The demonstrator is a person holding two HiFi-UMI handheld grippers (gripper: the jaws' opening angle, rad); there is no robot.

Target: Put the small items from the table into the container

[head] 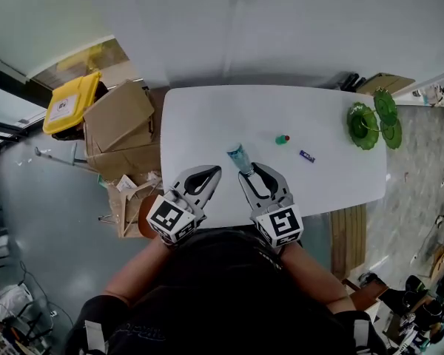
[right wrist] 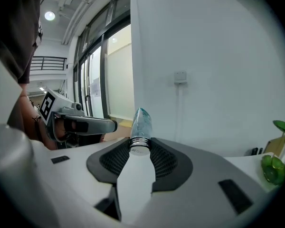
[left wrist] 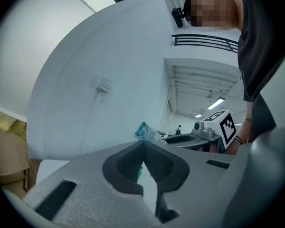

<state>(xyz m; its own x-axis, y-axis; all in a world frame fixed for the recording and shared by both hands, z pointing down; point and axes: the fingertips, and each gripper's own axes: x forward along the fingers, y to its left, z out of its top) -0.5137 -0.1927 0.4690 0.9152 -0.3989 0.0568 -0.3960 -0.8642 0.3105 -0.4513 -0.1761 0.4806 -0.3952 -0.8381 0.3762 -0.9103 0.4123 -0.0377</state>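
Now gripping a small clear bottle (right wrist: 141, 122) by its silver neck in the right tool (right wrist: 139, 145), above the white worktop's (head: 207, 124) near edge. Alongside, holding the left tool (left wrist: 143, 144) pinched together, empty. Farther out, showing a small green item (head: 282, 139), a purple item (head: 306, 156) and the green container (head: 364, 128) at the worktop's right end.

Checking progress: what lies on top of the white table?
On the white table: a small green item, a small purple item and the green container at its right end. The right gripper's jaws hold a clear bottle above it; that and the left gripper cover the near strip.
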